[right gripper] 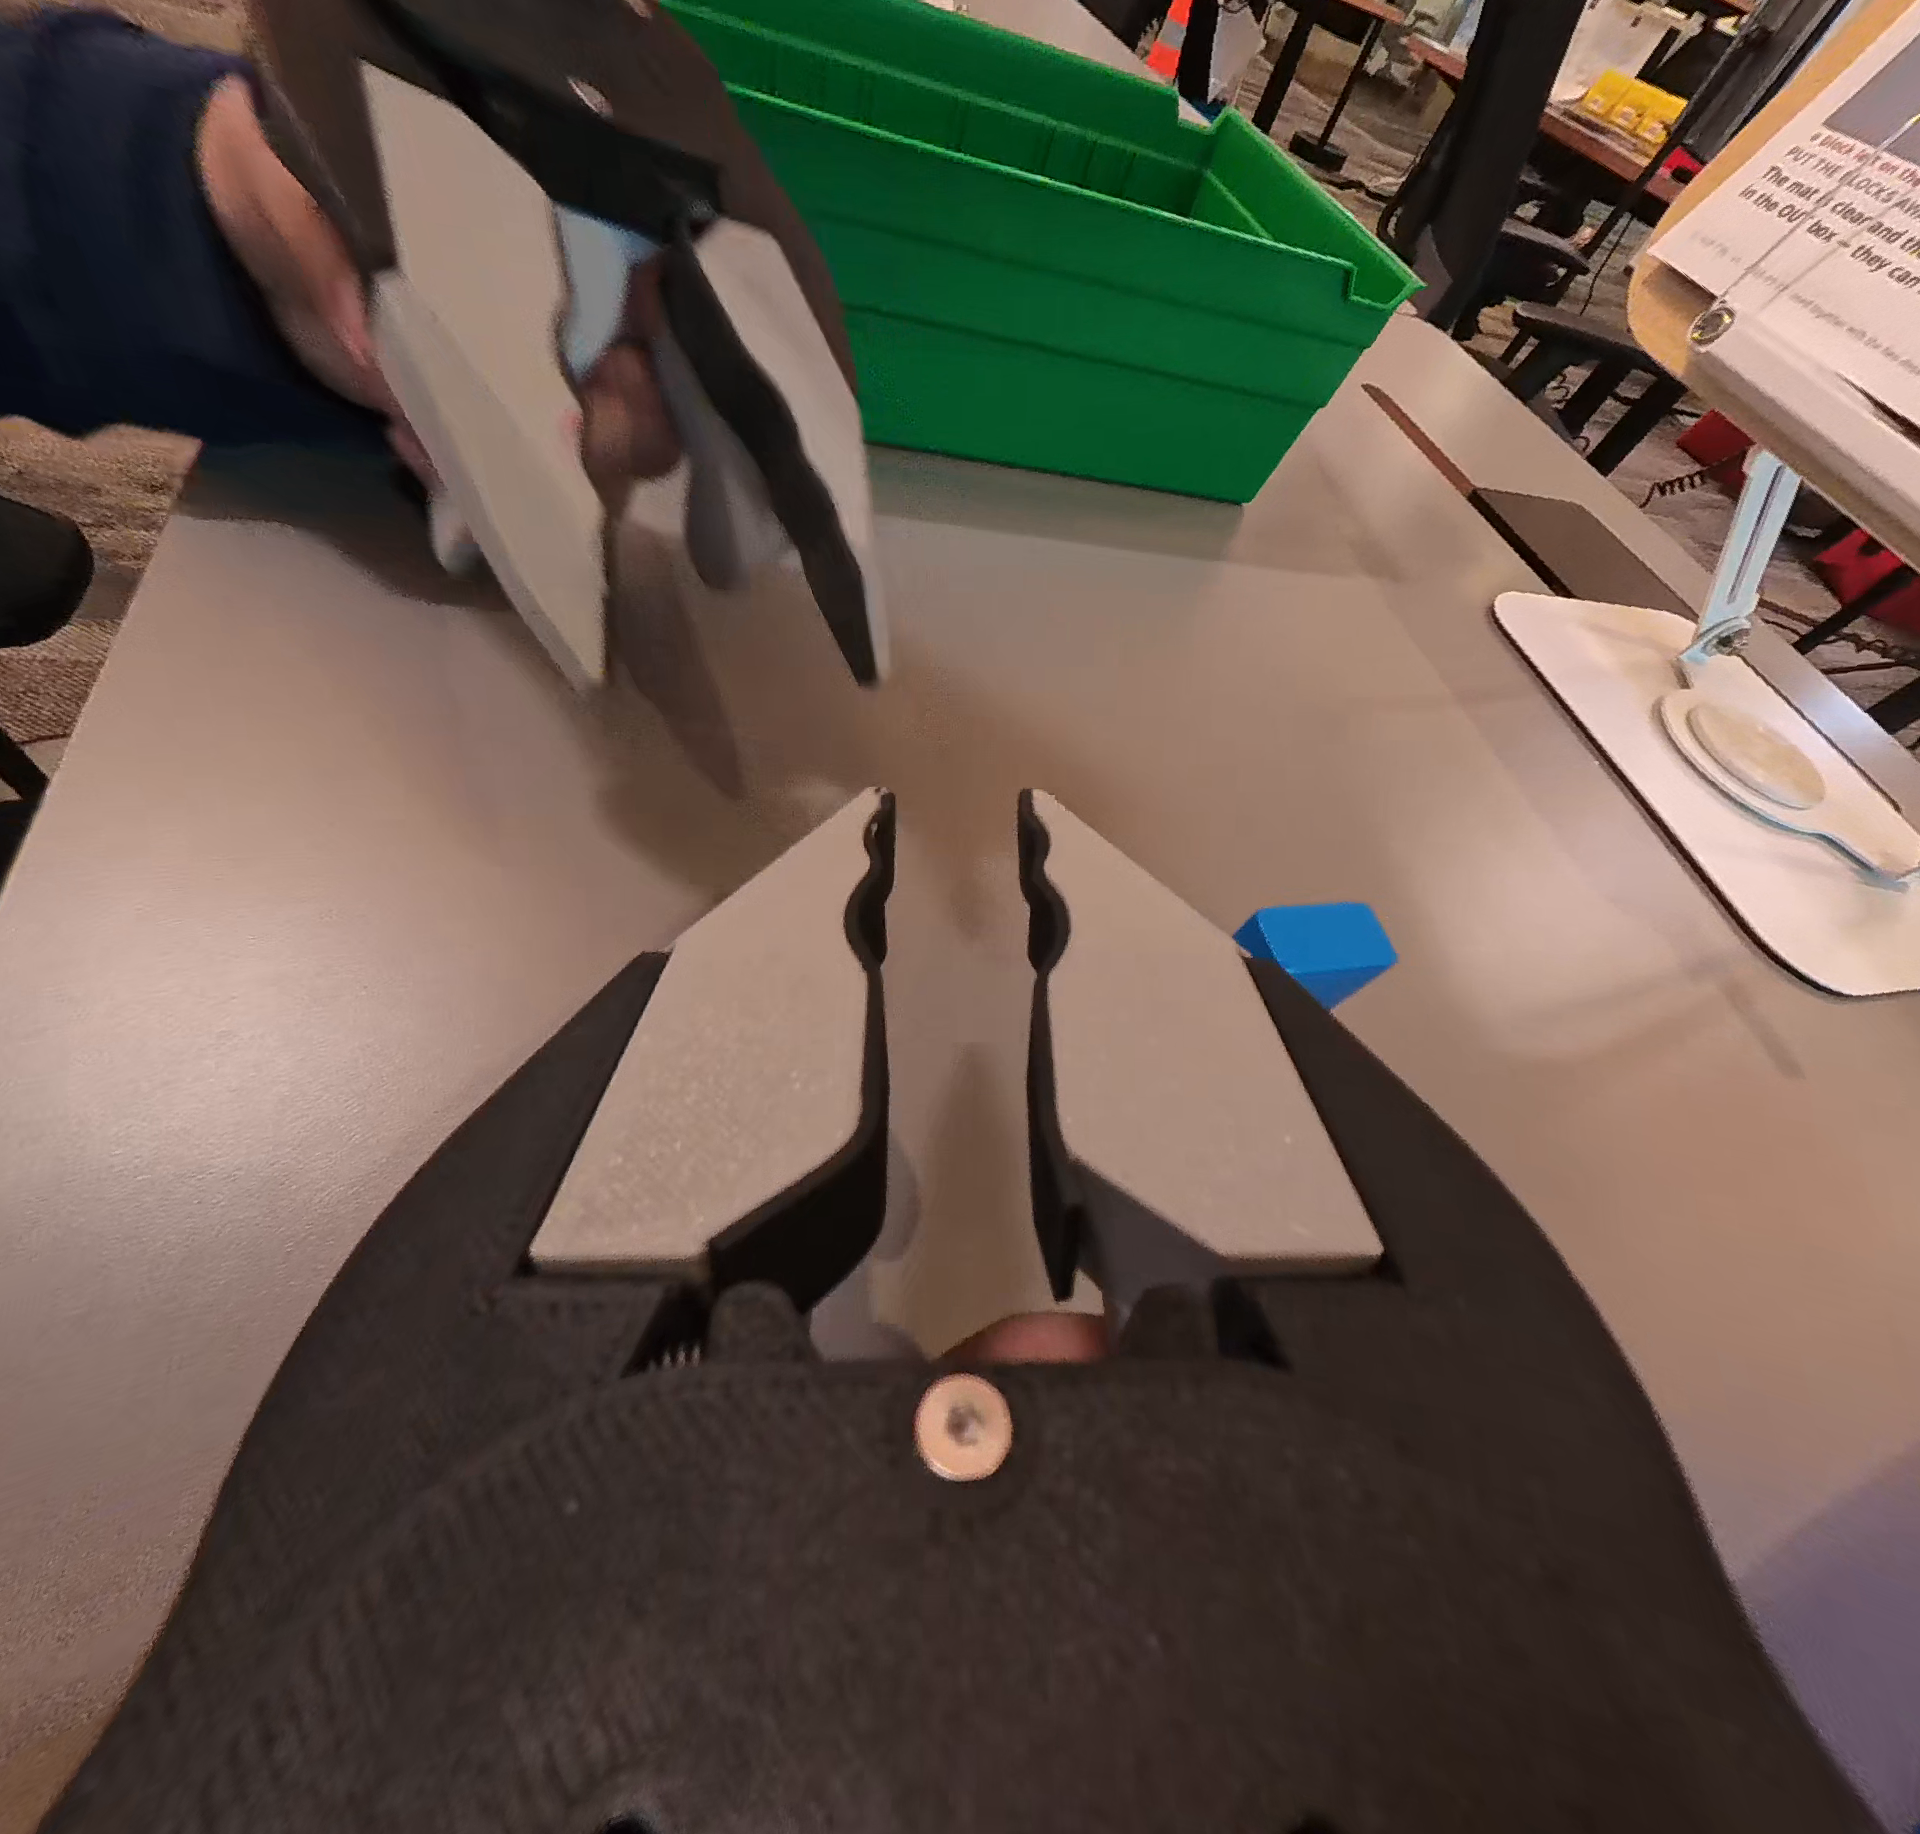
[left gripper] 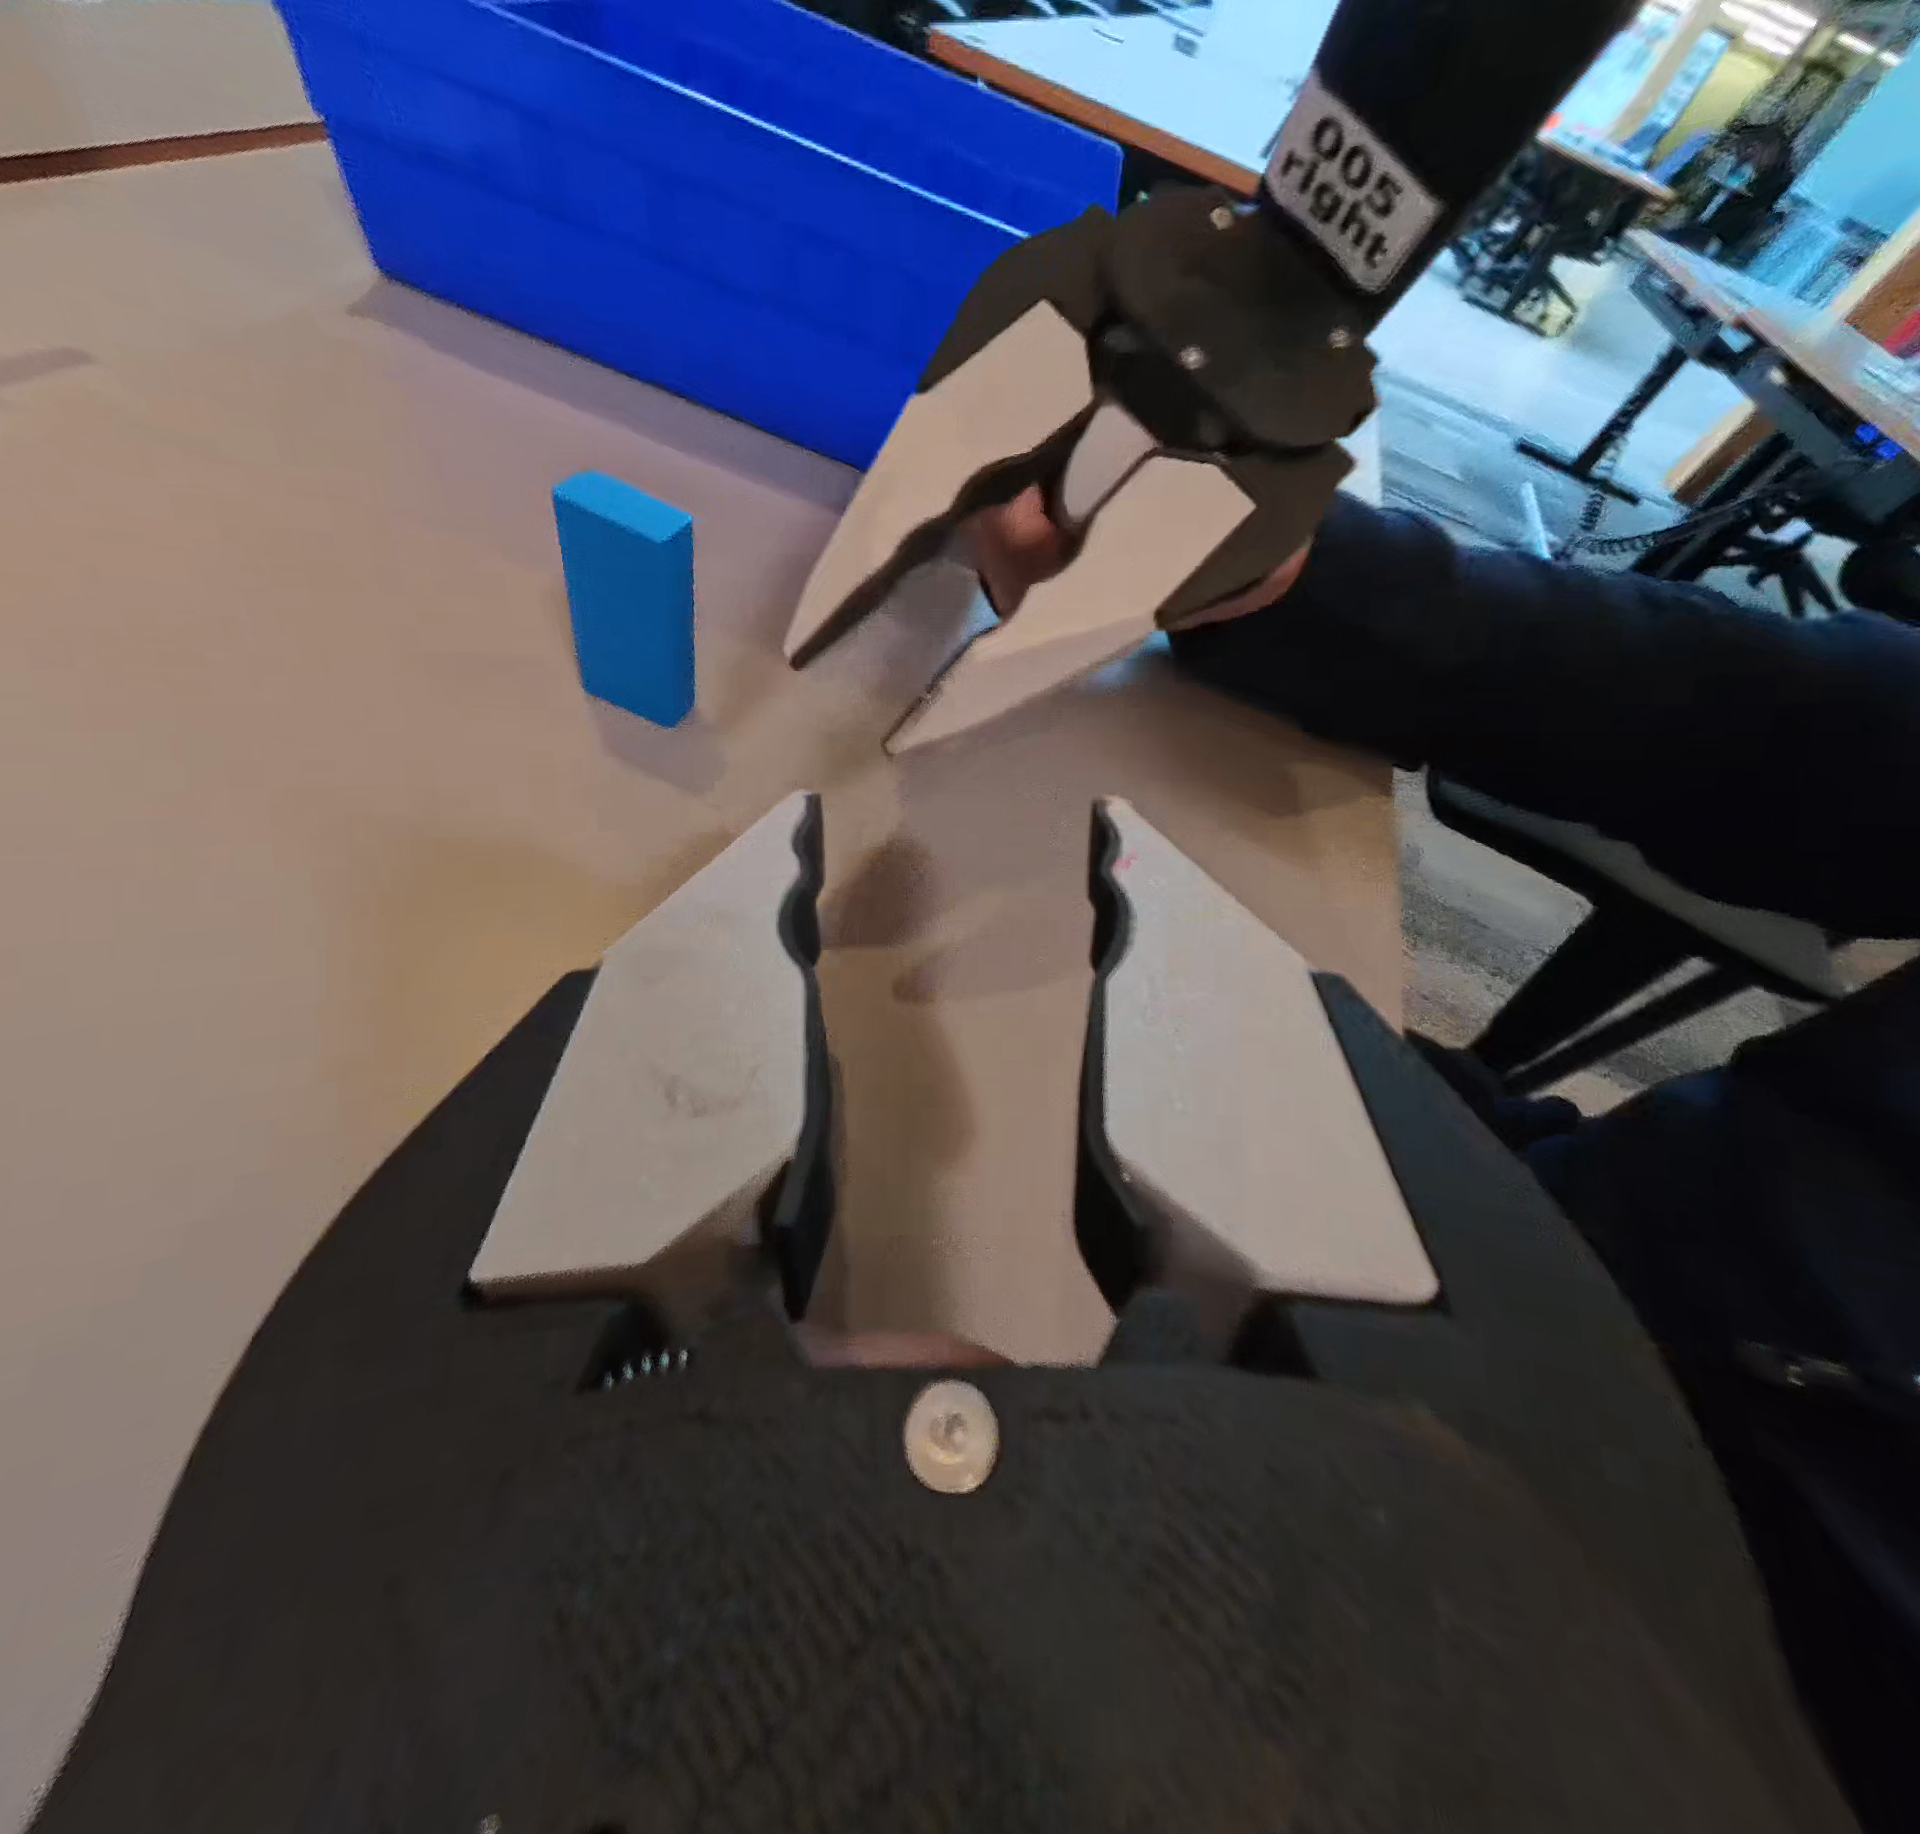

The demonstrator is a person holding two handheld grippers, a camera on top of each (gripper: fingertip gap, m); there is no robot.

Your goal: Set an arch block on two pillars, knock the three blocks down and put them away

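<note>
Both tongs over the bench, tips facing each other, neither carrying anything.

Left tongs: spread, bare bench showing in the gap between the fingers. Right tongs: also apart but with a narrower gap, nothing pinched. From the left wrist view my right tongs hang just ahead and a bit right of the left tips, pointing down and back toward them, tips close to the bench. From the right wrist view the left tongs come in from upper left, blurred.

Only one block in sight: blue pillar block. It stands upright on the bench, long axis vertical, small end face up, broad face toward the left wrist camera. It sits ahead-left of the left tongs' tips, apart from both tongs. In the right wrist view it is just right of the right-hand finger, half hidden behind it, so I can't read its base there.

Blue bin is beyond the block, far side of the left tongs. Green bin is ahead of the right tongs, past the left ones. Interior of either: probably empty, but the view is too shallow to confirm. White stand base sits to the right of the right tongs.
</note>
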